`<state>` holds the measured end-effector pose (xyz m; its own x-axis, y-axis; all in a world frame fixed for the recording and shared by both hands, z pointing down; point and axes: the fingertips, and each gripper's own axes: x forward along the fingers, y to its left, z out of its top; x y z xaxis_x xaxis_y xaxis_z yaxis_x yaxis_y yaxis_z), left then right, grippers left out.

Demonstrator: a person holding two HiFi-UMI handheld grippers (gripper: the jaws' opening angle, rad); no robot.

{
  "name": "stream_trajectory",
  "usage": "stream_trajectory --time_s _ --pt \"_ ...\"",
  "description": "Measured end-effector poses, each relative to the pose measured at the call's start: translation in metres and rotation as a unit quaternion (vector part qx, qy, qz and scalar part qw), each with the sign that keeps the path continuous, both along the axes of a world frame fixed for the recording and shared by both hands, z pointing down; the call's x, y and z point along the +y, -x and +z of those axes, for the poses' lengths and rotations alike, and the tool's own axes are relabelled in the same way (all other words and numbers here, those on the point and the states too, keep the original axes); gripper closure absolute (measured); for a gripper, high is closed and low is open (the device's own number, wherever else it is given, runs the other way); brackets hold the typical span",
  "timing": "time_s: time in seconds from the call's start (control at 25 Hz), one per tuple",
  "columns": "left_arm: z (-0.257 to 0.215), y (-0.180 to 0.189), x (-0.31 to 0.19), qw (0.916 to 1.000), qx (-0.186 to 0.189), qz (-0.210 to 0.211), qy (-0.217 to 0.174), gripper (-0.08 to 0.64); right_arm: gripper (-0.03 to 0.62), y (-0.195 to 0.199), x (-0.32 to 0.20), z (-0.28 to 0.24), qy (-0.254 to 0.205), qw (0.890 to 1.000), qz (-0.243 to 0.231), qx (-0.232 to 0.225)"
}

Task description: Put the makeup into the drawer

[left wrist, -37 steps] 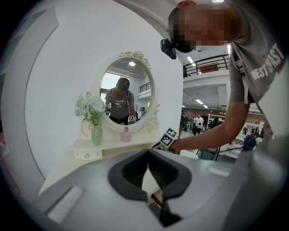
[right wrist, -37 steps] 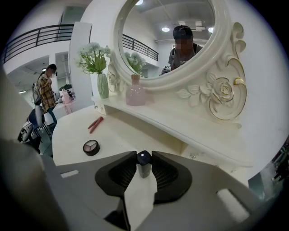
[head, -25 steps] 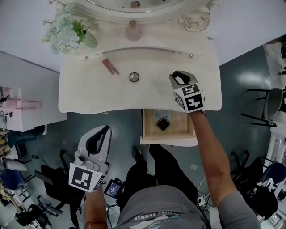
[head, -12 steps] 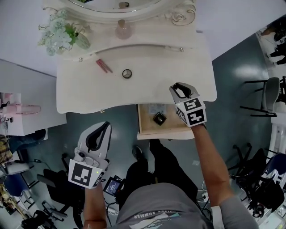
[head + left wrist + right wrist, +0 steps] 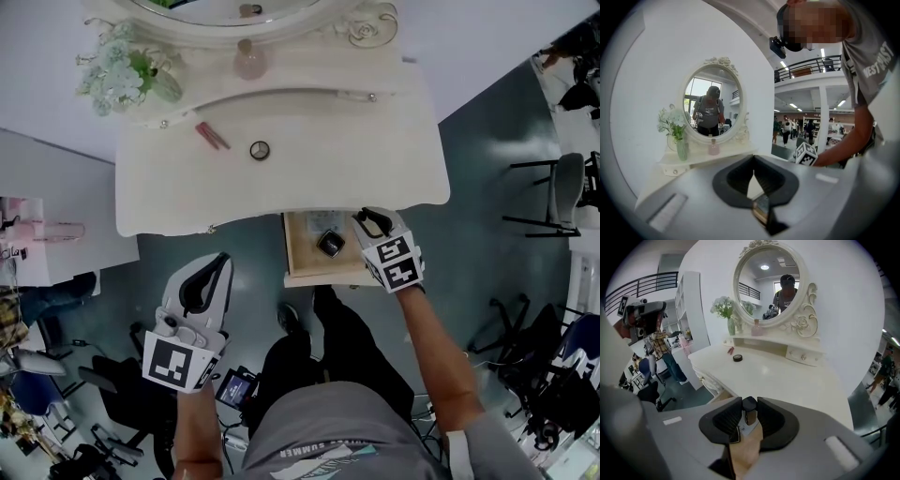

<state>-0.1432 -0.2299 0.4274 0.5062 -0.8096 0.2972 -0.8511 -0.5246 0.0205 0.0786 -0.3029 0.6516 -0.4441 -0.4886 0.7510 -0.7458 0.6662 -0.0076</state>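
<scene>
My right gripper (image 5: 368,218) (image 5: 749,417) is shut on a small makeup bottle (image 5: 749,409) with a black cap, which stands upright between the pads. It hangs over the right part of the open wooden drawer (image 5: 302,262), under the white vanity table (image 5: 375,169). A black square compact (image 5: 329,243) lies in the drawer. On the tabletop rest a round dark compact (image 5: 260,149) (image 5: 737,357) and a pink lipstick-like item (image 5: 213,136) (image 5: 731,350). My left gripper (image 5: 219,262) (image 5: 753,171) is off the table at the lower left, jaw tips touching, holding nothing.
A vase of pale flowers (image 5: 122,75), a pink perfume bottle (image 5: 248,61) and an oval mirror (image 5: 766,284) stand on the table's back shelf. A person's legs and shoes (image 5: 323,328) are just below the drawer. Office chairs (image 5: 558,206) stand on the right.
My right gripper has come back from over the tabletop to above the open drawer, sinking a little, with the bottle still in it. The left gripper has hardly shifted.
</scene>
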Motion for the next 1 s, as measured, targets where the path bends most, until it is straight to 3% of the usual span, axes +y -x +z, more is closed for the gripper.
stream_trajectory --time_s 0.48,0.6,1.0 --pt "0.004 0.002 0.013 0.9999 -0.009 -0.006 0.005 0.557 0.485 -0.025 0.044 0.081 0.059 0.997 -0.014 0.049" --pt "0.008 0.003 0.02 0.9997 -0.013 -0.008 0.02 0.557 0.485 -0.026 0.05 0.094 0.076 0.996 -0.017 0.049" --pt "0.012 0.005 0.028 0.9997 -0.014 -0.016 0.014 0.557 0.485 -0.027 0.063 0.134 0.126 0.989 -0.05 0.062"
